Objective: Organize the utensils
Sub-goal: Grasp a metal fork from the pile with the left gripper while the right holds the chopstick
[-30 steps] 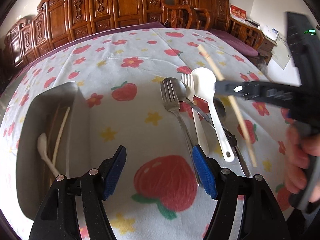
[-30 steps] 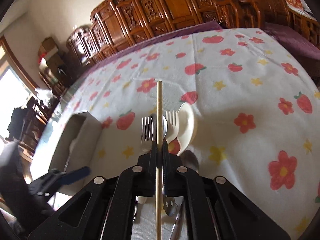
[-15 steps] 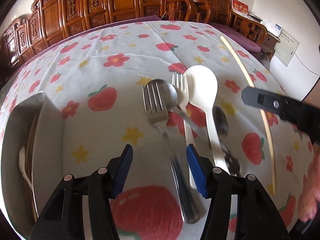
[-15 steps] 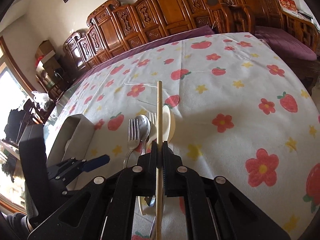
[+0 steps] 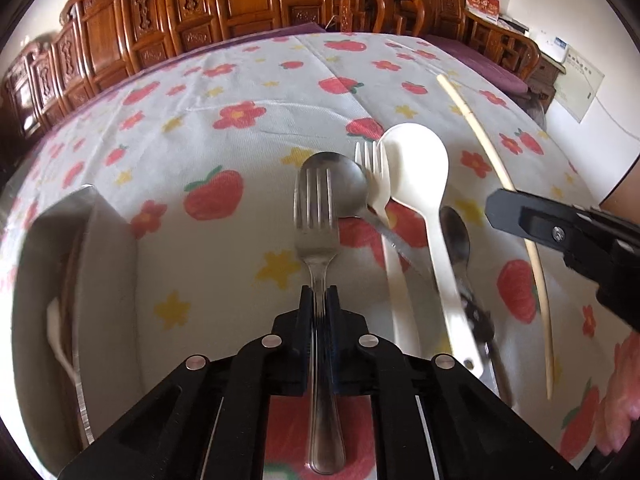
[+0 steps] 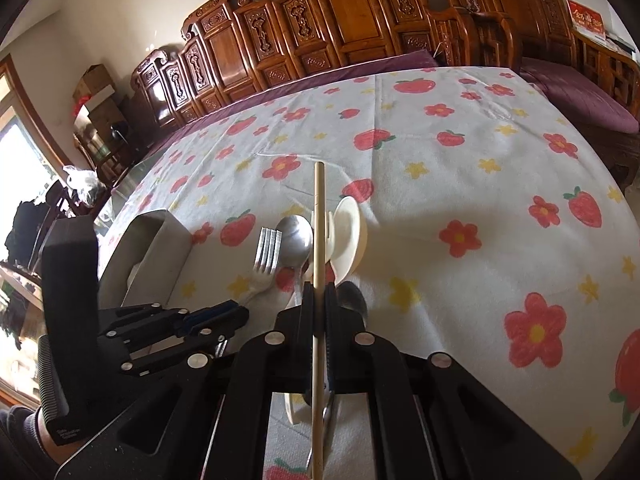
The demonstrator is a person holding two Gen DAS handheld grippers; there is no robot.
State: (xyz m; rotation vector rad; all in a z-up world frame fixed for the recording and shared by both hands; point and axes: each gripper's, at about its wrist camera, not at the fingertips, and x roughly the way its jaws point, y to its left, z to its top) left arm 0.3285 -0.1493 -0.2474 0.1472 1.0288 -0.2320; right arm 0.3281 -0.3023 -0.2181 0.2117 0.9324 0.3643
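Nearest to me, the left gripper (image 5: pixel 319 300) has its jaws clamped on the handle of the metal fork (image 5: pixel 318 236), which lies on the tablecloth (image 5: pixel 224 128); the handle's end runs back under the gripper body.

The right gripper (image 6: pixel 319 300) is pinched tight on a wooden chopstick (image 6: pixel 319 240), held above the utensil pile.

Just right of the fork lie a metal spoon (image 5: pixel 340 188), a white plastic fork (image 5: pixel 378 184), a white spoon (image 5: pixel 420 168) and a second metal spoon (image 5: pixel 456 236), overlapping; their handles are blurred and partly hidden.

To the left stands the metal tray (image 5: pixel 108 240), cut off by the frame edge; its contents are hard to make out.

Beyond the pile the cloth lies open to the far edge, backed by carved wooden chairs (image 6: pixel 340 36).
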